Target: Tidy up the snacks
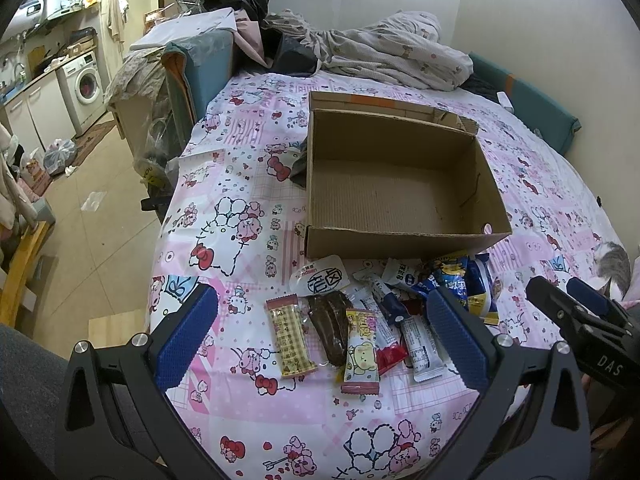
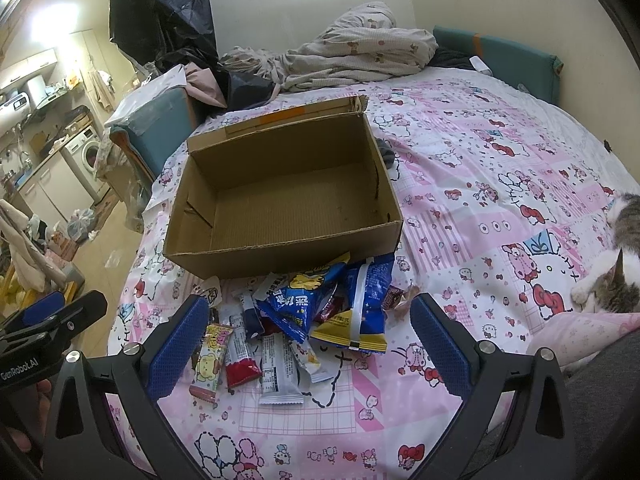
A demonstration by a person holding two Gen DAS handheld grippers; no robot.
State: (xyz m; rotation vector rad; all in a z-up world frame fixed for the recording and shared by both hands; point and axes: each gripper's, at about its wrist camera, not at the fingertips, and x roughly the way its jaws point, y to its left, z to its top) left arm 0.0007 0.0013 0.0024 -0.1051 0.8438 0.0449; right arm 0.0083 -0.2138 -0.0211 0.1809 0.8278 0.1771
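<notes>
An empty cardboard box (image 1: pixel 392 196) (image 2: pixel 288 208) lies open-topped on the pink cartoon bedsheet (image 1: pixel 240 208). In front of it is a loose pile of snacks: a plaid yellow bar (image 1: pixel 290 338), a dark brown snack (image 1: pixel 332 324), a bear-print packet (image 1: pixel 362 352) (image 2: pixel 210 360), a red sachet (image 1: pixel 390 354) (image 2: pixel 240 364), white sachets (image 2: pixel 276 380) and blue bags (image 1: pixel 460 280) (image 2: pixel 296 304). My left gripper (image 1: pixel 322 320) hangs open just above the pile's left half. Beside it, my right gripper (image 2: pixel 310 340) is open over the right half. Neither holds anything.
A cat (image 2: pixel 616 264) lies on the bed at the right, close to the right gripper. Crumpled bedding (image 1: pixel 392 52) and dark clothes are heaped behind the box. The bed's left edge drops to a tiled floor (image 1: pixel 96 216) with a kitchen beyond.
</notes>
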